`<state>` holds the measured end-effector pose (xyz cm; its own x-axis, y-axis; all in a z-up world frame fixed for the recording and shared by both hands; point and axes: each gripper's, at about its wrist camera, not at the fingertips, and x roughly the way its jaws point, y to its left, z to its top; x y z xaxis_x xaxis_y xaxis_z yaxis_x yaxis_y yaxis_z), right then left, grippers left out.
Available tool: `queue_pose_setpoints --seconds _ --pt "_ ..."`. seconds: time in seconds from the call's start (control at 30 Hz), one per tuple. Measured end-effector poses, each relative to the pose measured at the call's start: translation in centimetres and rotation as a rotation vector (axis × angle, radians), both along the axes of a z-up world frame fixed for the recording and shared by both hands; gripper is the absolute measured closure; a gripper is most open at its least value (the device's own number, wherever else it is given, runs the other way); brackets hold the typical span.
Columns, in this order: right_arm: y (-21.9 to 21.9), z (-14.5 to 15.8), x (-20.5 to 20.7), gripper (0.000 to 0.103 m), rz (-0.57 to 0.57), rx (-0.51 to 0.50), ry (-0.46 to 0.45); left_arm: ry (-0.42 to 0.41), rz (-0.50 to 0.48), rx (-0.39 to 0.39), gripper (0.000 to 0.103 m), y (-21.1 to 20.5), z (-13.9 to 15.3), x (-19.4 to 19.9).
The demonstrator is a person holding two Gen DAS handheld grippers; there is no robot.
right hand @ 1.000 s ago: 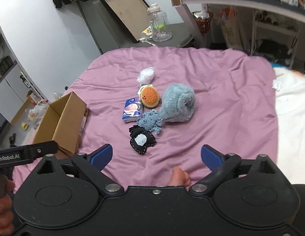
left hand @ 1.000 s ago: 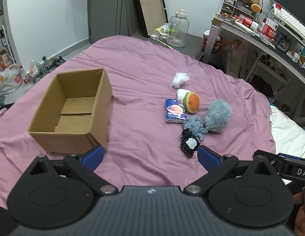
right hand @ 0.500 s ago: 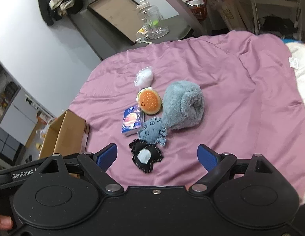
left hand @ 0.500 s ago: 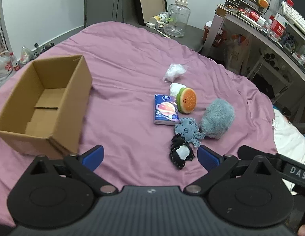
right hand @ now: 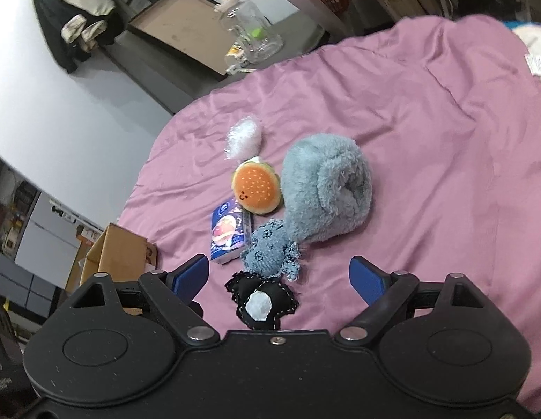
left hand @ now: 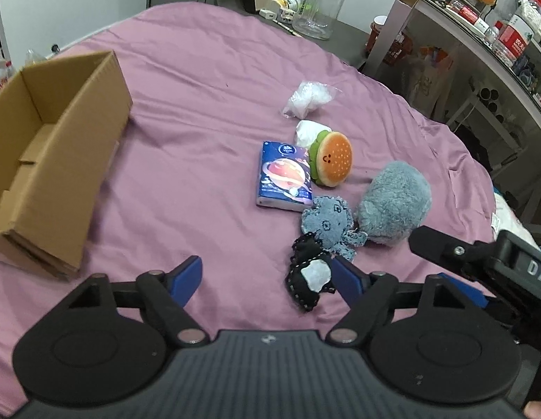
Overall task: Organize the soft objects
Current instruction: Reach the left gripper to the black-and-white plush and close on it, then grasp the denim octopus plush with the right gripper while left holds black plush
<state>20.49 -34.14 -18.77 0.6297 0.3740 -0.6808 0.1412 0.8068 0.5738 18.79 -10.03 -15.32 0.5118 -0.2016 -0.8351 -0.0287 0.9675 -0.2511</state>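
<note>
On the purple bedspread (left hand: pixel 186 111) lie a black felt toy with a white patch (left hand: pixel 310 281) (right hand: pixel 261 302), a blue-grey octopus toy (left hand: pixel 331 223) (right hand: pixel 270 249), a fluffy grey plush (left hand: pixel 392 202) (right hand: pixel 324 186), a burger plush (left hand: pixel 333 162) (right hand: pixel 256 186), a blue tissue pack (left hand: pixel 284 179) (right hand: pixel 228 234) and a clear bag of white stuffing (left hand: pixel 307 99) (right hand: pixel 244 136). An open, empty cardboard box (left hand: pixel 50 146) (right hand: pixel 117 258) stands to the left. My left gripper (left hand: pixel 268 276) is open, its right finger beside the black toy. My right gripper (right hand: pixel 279 274) is open, the black toy lying between its fingers.
A glass jar (left hand: pixel 317 3) (right hand: pixel 251 33) and a framed board (right hand: pixel 179 31) stand on the floor beyond the bed. A cluttered desk (left hand: pixel 480 35) runs along the right. The right gripper's body (left hand: pixel 480 258) shows at the left wrist view's right edge.
Both grippers have moved forward and down toward the toy cluster, which looks larger and nearer. The box has slid toward the left edge of the left wrist view. The objects lie where they were.
</note>
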Motion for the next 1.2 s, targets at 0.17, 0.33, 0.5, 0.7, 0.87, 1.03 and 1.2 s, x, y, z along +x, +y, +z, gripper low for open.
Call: queue_pose_setpoints --seconds 0.17,0.33,0.5,0.7,0.87,1.03,1.2 --pt "-0.3 -1.7 1.0 0.029 -0.024 0.061 0.050 0.023 0.012 -0.022 0.031 -0.4 -1.2 0.9" --pt "0.0 -2.3 1.7 0.030 -0.033 0.079 0.057 0.041 0.024 -0.048 0.031 -0.7 -2.4 1.6" --pt "-0.6 -3.3 2.1 0.036 -0.067 0.138 0.090 0.068 0.025 -0.081 0.039 -1.3 -3.9 2.4" --pt "-0.8 -4.4 2.5 0.040 -0.101 0.151 0.119 0.079 0.031 -0.108 0.044 -1.9 -5.2 3.1" --pt "-0.5 -5.0 2.9 0.042 -0.101 0.176 0.133 0.095 0.038 -0.136 0.051 -2.2 -5.6 3.7" --pt "0.0 -5.7 3.3 0.043 -0.095 0.173 0.143 0.131 0.045 -0.192 0.078 -1.9 -5.8 4.2" --pt "1.1 -6.3 4.1 0.047 -0.111 0.150 0.147 0.138 0.062 -0.196 0.081 -0.7 -5.0 4.0"
